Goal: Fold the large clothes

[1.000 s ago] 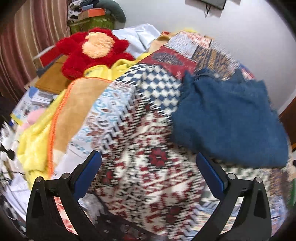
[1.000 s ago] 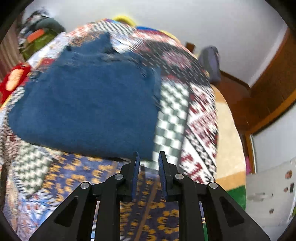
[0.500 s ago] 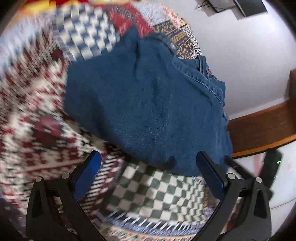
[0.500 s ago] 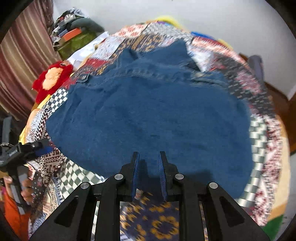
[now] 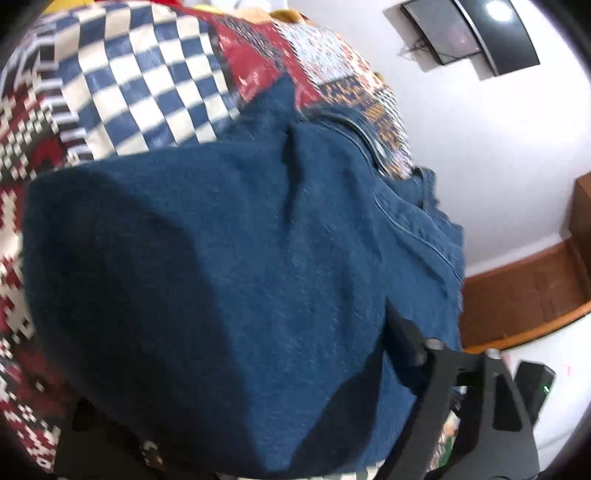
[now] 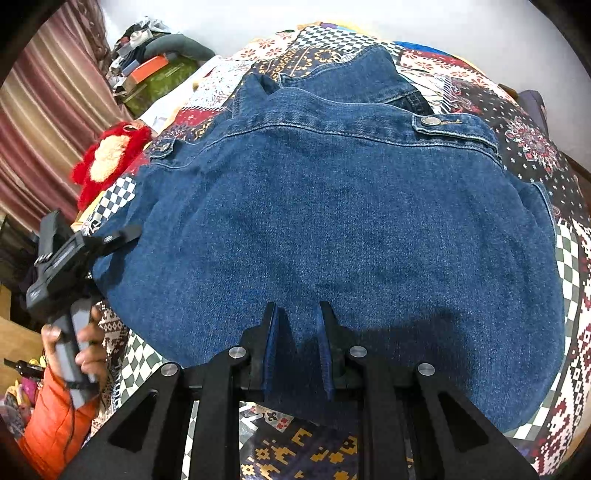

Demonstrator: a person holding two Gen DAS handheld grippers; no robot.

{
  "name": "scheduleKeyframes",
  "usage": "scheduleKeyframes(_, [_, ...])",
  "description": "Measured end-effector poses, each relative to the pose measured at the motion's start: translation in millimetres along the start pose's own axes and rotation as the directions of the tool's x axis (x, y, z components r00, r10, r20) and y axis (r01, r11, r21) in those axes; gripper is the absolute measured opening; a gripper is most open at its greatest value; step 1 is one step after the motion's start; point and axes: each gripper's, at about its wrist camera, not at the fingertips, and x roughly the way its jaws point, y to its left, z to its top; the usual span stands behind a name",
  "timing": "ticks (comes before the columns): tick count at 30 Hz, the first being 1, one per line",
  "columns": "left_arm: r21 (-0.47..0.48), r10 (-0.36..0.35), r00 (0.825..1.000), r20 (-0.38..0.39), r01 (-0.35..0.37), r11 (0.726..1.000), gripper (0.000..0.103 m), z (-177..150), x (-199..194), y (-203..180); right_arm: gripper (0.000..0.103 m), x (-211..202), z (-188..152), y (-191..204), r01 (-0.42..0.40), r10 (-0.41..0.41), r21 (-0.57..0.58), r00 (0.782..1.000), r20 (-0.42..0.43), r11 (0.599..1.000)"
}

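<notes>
A folded blue denim jacket point(image 6: 351, 221) lies on the patchwork bedspread point(image 6: 535, 147), collar at the far side. My right gripper point(image 6: 298, 343) is shut and sits low over the jacket's near edge; I cannot tell whether any cloth is pinched. My left gripper point(image 6: 110, 240) is at the jacket's left edge, one finger lying on top of the denim. In the left wrist view the jacket point(image 5: 240, 258) fills the space between the jaws of the left gripper point(image 5: 240, 362). Only its right finger point(image 5: 402, 332) shows; the other is hidden by cloth. Its jaws are closing around the denim edge.
A red plush toy point(image 6: 107, 162) and a pile of boxes point(image 6: 155, 70) lie at the far left by a striped curtain point(image 6: 44, 122). A hand point(image 6: 85, 354) in an orange sleeve point(image 6: 48, 424) holds the left gripper. A wall screen point(image 5: 472, 33) and wooden furniture point(image 5: 524, 295) stand beyond the bed.
The left view swung off the plush toy and down onto the jacket, whose denim now lies between narrower jaws. The right gripper came in low over the jacket's near edge, still shut.
</notes>
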Motion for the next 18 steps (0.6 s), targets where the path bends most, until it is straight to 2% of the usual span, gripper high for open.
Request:
scheduleKeyframes(1, [0.009, 0.026, 1.0, 0.013, -0.026, 1.0, 0.065, 2, -3, 0, 0.016, -1, 0, 0, -0.004, 0.004, 0.007, 1.0, -0.002, 1.0])
scheduleKeyframes(3, [0.031, 0.068, 0.996, 0.049, -0.07, 0.997, 0.055, 5, -6, -7, 0.016, -4, 1, 1, 0.002, -0.002, 0.021, 1.0, -0.008, 1.0])
scheduleKeyframes(4, [0.049, 0.088, 0.993, 0.072, -0.092, 0.995, 0.044, 6, -12, -13, 0.016, -6, 0, 2, 0.01, -0.01, 0.02, 1.0, -0.01, 1.0])
scheduleKeyframes(6, [0.108, 0.109, 0.99, 0.094, -0.119, 0.987, 0.035, 9, -21, -27, 0.016, -12, -1, 10, 0.051, -0.051, -0.014, 0.999, -0.012, 0.999])
scheduleKeyframes(7, [0.146, 0.094, 0.99, 0.11, -0.109, 0.983, 0.033, 11, -31, -37, 0.016, -14, -2, 13, 0.065, -0.066, -0.033, 0.998, -0.013, 0.997])
scheduleKeyframes(9, [0.216, 0.046, 0.988, 0.145, -0.077, 0.973, 0.03, 12, -51, -57, 0.016, -20, -4, 19, 0.085, -0.086, -0.066, 0.996, -0.018, 0.994])
scheduleKeyframes(12, [0.334, 0.038, 0.972, 0.232, -0.116, 0.935, 0.029, 7, -82, -97, 0.016, -35, -4, 30, 0.065, -0.066, -0.084, 0.998, -0.004, 0.994])
scheduleKeyframes(15, [0.41, -0.004, 0.947, 0.322, -0.135, 0.902, 0.029, 2, -114, -131, 0.016, -49, 2, 44, -0.006, 0.009, -0.077, 1.0, 0.028, 0.997])
scheduleKeyframes(18, [0.446, -0.032, 0.925, 0.379, -0.152, 0.882, 0.028, 0, -136, -152, 0.016, -51, 14, 58, -0.146, 0.147, -0.038, 0.989, 0.029, 0.989])
